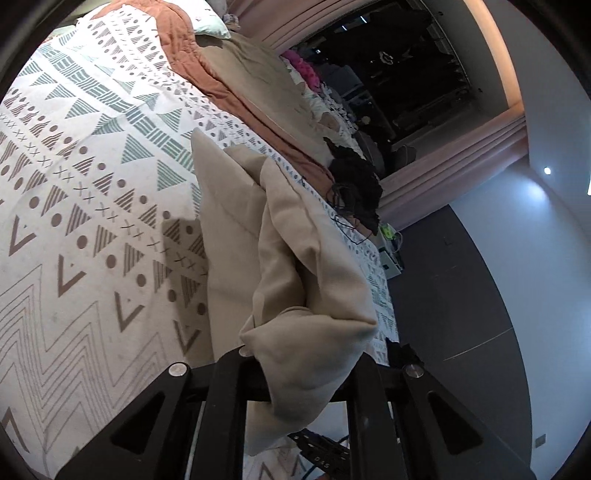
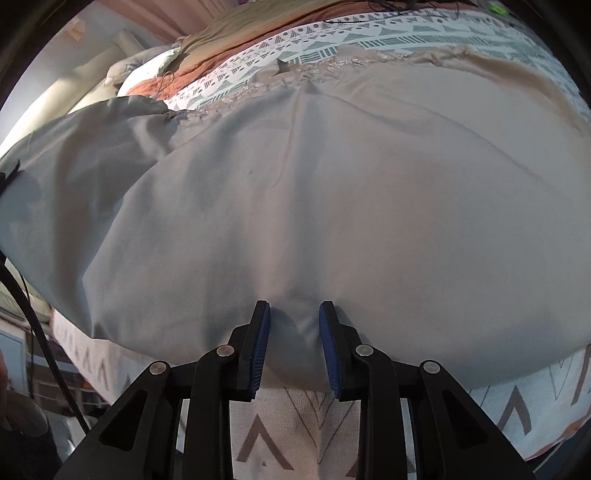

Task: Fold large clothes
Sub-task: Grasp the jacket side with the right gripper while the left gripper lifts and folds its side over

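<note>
A large beige garment (image 1: 258,236) lies on the patterned bedspread (image 1: 74,184). My left gripper (image 1: 303,354) is shut on a bunched edge of the garment, lifted above the bed, with cloth draped over the fingers. In the right wrist view the garment (image 2: 332,192) spreads flat across the bed, its gathered hem at the far side. My right gripper (image 2: 294,332) is open, its blue pads (image 2: 258,347) astride the garment's near edge, with a small ridge of cloth between them.
A rust-coloured blanket (image 1: 207,74) and a tan cover (image 1: 258,70) lie at the far side of the bed by a pillow (image 1: 210,26). A black garment with cords (image 1: 354,184) sits near the bed's edge. Pink curtains (image 1: 454,155) and a dark window stand beyond.
</note>
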Demonstrator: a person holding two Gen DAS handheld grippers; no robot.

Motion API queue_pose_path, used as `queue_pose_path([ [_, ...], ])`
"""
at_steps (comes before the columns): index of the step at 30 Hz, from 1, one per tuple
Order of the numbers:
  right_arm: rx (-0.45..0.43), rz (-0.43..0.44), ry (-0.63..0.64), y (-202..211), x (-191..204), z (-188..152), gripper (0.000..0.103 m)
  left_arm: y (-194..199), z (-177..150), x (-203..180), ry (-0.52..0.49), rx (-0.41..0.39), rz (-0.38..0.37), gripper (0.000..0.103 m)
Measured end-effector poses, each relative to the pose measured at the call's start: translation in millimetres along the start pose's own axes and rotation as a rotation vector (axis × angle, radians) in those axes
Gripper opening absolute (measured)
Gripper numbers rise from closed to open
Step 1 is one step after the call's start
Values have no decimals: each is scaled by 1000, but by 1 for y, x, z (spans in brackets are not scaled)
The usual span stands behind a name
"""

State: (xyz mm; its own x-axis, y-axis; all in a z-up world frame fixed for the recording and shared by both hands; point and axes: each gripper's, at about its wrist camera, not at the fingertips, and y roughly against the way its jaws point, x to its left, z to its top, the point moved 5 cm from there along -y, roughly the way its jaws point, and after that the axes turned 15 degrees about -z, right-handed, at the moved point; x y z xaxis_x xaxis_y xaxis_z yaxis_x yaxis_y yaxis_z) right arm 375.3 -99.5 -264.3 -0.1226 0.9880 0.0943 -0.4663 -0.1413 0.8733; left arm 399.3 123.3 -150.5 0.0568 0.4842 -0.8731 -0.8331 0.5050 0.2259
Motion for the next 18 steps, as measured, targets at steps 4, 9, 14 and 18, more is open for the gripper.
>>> queue_pose_path([
  [4, 10, 79, -48, 9, -15, 4, 25, -14, 0, -33, -18, 24, -56, 13],
  [9, -42, 116, -119, 33, -47, 8, 42, -37, -3, -69, -38, 61, -109, 13],
  [14, -101, 154, -199, 57, -89, 11, 72, -68, -14, -95, -56, 107, -132, 13],
  [18, -148, 161, -255, 77, -125, 6, 72, -96, -26, -115, -71, 150, -146, 13],
])
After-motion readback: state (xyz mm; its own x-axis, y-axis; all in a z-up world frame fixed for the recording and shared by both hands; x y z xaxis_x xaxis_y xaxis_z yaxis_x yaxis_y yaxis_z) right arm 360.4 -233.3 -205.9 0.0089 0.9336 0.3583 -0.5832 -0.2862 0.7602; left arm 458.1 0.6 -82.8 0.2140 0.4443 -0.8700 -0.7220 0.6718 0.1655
